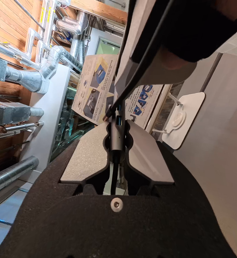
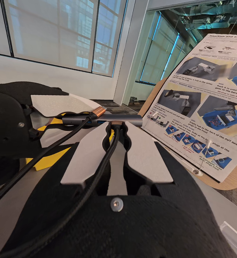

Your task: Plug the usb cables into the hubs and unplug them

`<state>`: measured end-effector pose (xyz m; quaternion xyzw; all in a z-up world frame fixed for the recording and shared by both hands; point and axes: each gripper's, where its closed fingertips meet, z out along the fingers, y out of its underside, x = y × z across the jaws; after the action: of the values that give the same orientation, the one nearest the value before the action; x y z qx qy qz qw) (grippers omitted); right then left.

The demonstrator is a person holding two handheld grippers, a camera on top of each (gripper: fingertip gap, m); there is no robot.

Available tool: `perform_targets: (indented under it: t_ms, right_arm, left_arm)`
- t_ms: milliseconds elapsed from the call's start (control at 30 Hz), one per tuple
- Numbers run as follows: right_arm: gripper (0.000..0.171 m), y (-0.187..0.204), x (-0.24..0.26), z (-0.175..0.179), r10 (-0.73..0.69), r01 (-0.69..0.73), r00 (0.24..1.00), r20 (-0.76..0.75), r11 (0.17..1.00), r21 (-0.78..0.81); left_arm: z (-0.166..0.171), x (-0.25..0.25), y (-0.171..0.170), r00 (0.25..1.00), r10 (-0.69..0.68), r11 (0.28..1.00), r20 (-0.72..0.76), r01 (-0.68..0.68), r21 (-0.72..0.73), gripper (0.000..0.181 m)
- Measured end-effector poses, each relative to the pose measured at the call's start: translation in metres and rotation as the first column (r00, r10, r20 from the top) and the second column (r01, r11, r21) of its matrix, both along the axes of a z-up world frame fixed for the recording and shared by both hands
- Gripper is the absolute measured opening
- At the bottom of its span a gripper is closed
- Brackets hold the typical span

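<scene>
Black textured gripper housing fills the bottom of both wrist views, each with a silver screw at its centre. From the left wrist view, the left gripper (image 1: 117, 137) is clamped on the grey hub (image 1: 116, 137), which stands lengthwise between the two pale fingers (image 1: 91, 150) with its blue ports (image 1: 119, 119) just past the fingertips and its own black lead running back toward the camera. Only this view shows the silver ducts (image 1: 35, 72) at the left and the white stand plate (image 1: 183, 120) at the right; the other gripper looms blurred overhead, with a black cable (image 1: 130, 86) coming down to a copper-tipped plug (image 1: 106, 117) beside the ports. The right wrist view shows what that one hides: at the left, the left gripper's black body and pale fingers (image 2: 62, 104) holding the hub (image 2: 108, 118) crosswise above a yellow box (image 2: 49, 160), with a loose copper-orange plug (image 2: 99, 111) lying across the hub's top. In the middle, the right gripper (image 2: 117, 124) is closed on a copper plug (image 2: 116, 123) whose braided cable (image 2: 108, 150) trails back between the fingers; that plug's nose meets the hub's side, though whether it is seated cannot be told. At the right an illustrated instruction sheet (image 2: 207, 106) leans on a wooden board (image 2: 232, 180).
</scene>
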<state>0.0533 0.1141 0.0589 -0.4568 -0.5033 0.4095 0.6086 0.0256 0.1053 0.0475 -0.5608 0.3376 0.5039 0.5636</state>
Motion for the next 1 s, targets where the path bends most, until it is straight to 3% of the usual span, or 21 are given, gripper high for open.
perform_targets:
  t_ms: [167,267,400,533,733,1000]
  right_arm:
    - [0.016,0.003,0.001,0.002,-0.003,0.004,0.999,-0.046,1.0,0.012]
    - [0.016,0.01,0.006,0.006,-0.028,0.03,0.996,-0.08,0.999,0.016]
    - [0.016,0.015,0.011,0.01,-0.041,0.047,0.992,-0.116,0.998,0.049]
    - [0.016,0.008,0.016,0.018,-0.025,0.044,0.984,-0.178,0.994,0.104]
    - [0.016,-0.004,0.029,0.034,0.06,-0.026,0.957,-0.283,0.992,0.123]
    - [0.016,-0.009,0.047,0.052,0.198,-0.187,0.891,-0.408,0.98,0.069]
  left_arm:
    - [-0.003,0.006,0.0,0.988,-0.084,0.995,0.132,0.09,-0.04,0.02]
    - [-0.007,0.012,0.0,0.957,-0.133,0.984,0.257,0.159,-0.083,0.038]
    - [-0.013,0.025,-0.001,0.855,-0.189,0.947,0.483,0.289,-0.142,0.064]
    - [0.0,0.025,-0.006,0.733,-0.268,0.925,0.625,0.376,-0.044,0.043]
    - [0.011,0.037,-0.018,0.628,-0.364,0.865,0.688,0.502,-0.001,0.046]
    - [0.03,0.058,-0.038,0.614,-0.528,0.791,0.586,0.607,0.076,0.04]
